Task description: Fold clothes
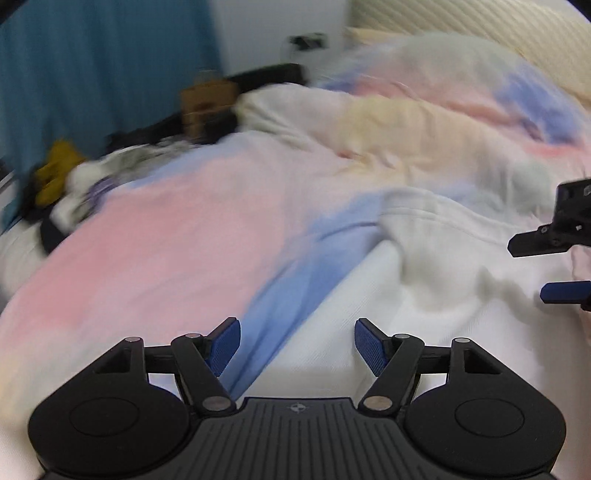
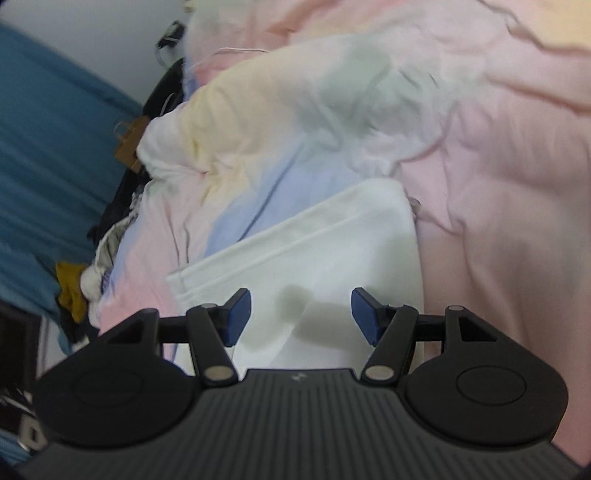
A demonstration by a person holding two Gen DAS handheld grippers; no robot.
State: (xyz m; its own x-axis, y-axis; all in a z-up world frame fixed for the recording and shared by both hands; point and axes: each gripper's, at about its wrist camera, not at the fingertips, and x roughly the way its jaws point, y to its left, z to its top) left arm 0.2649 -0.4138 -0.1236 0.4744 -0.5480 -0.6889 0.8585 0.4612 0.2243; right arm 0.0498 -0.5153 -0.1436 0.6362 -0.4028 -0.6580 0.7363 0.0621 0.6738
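Observation:
A white garment [image 1: 424, 280] lies on a pastel pink, blue and yellow bedcover [image 1: 166, 229]. Its stitched hem shows in the right wrist view [image 2: 314, 251]. My left gripper [image 1: 297, 345] is open and empty, just above the garment's near part beside a blue stripe. My right gripper [image 2: 301, 314] is open and empty over the white garment, its shadow on the cloth. The right gripper also shows at the right edge of the left wrist view [image 1: 543, 269], open, over the garment's right side.
A pile of mixed clothes with a mustard piece [image 1: 59, 177] lies at the bed's far left. A brown paper bag [image 1: 207, 103] and a blue curtain [image 1: 92, 62] stand behind. A cream quilted pillow [image 1: 498, 29] is at the back right.

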